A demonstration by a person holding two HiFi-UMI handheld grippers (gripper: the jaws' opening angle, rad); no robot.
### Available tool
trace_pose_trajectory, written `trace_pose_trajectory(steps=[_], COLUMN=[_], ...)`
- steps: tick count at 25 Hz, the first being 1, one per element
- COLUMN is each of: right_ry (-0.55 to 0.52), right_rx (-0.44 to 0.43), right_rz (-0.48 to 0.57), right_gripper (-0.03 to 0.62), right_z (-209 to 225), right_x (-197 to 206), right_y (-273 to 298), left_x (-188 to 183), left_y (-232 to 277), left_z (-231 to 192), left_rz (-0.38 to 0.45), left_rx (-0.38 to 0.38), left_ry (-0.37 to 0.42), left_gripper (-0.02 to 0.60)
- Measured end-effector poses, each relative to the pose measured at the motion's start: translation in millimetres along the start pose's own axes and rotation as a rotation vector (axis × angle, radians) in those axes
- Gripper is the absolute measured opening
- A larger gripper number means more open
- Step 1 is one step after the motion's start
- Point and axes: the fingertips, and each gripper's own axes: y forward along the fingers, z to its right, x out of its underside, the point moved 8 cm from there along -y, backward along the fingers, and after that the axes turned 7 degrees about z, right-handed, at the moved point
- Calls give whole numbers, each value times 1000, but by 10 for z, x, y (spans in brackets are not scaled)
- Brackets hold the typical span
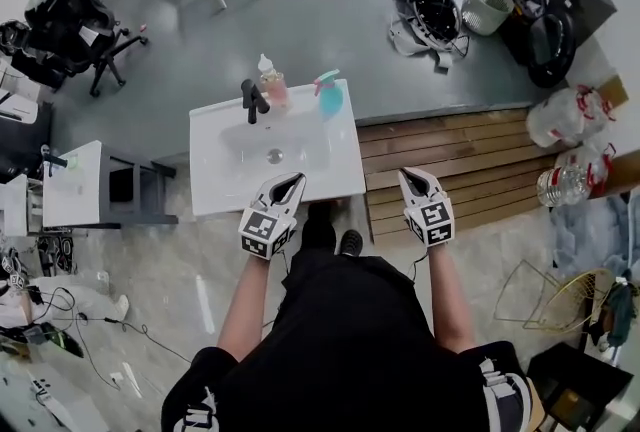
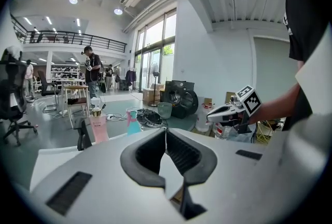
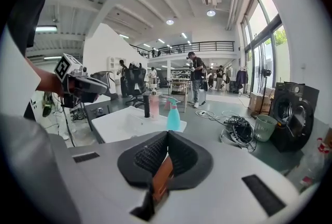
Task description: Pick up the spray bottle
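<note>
The teal spray bottle [image 1: 328,95] stands upright at the far right corner of a white sink basin [image 1: 330,170]; it also shows in the left gripper view [image 2: 133,122] and the right gripper view [image 3: 173,116]. My left gripper [image 1: 289,184] hovers over the basin's near edge, jaws shut with nothing between them [image 2: 166,132]. My right gripper [image 1: 410,178] is off the basin's right side, over the wooden decking, jaws also closed on nothing [image 3: 167,135]. Both grippers are well short of the bottle.
A pink pump bottle [image 1: 271,83] and a black faucet [image 1: 253,100] stand left of the spray bottle. Wooden decking [image 1: 450,165] lies right of the basin, a small white table [image 1: 70,185] on its left. Cables [image 1: 428,5], a waste bin [image 1: 487,5] and a washing machine [image 1: 548,5] lie beyond.
</note>
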Motion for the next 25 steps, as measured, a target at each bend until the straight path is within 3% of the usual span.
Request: trace_pose_trajectory(steps=[5,9,11,25], right_ry=[-11,-20,-21,3], right_rx=[6,3,4,25], right_rz=[5,7,1,-9], right_gripper=[17,17,17,17], right_z=[80,101,119,165], right_x=[-53,-89,-58,14], right_y=[98,129,120,68], left_x=[-52,-40,-37,-80], left_y=[119,181,209,263], left_z=[-115,-180,-198,-234], left_rz=[23,27,37,74], left_rx=[-1,-25,-46,-45], left_ry=[-12,-26,-26,-41], left_gripper=[31,224,260,280])
